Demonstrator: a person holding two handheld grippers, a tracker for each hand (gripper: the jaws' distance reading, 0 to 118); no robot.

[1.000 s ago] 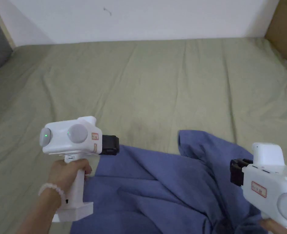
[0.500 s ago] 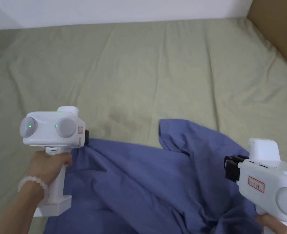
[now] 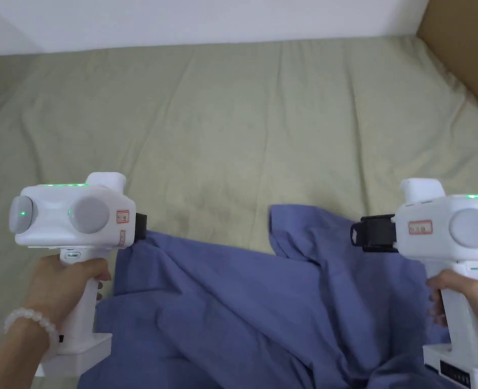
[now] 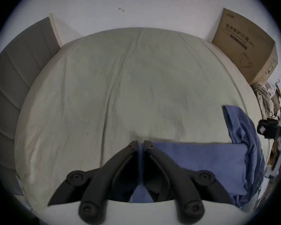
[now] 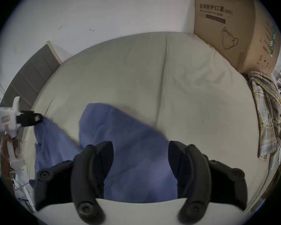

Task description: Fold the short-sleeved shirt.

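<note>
Now my left gripper (image 4: 141,142) pinches the blue shirt's (image 3: 263,304) edge tight between both jaws, while my right gripper (image 5: 140,147) hangs agape above the crumpled cloth on the bed (image 3: 243,126).

head view downward, all share bed (image 3: 243,116)

Bedroom in a home. Wide bed under a wrinkled pale-green fitted sheet (image 3: 243,126), set against a plain white wall (image 4: 136,9); grey padded headboard (image 4: 15,69) at one end; large brown cardboard carton (image 5: 234,33) at the far corner; crumpled plaid cloth (image 5: 269,114) heaped beside the carton.
</note>
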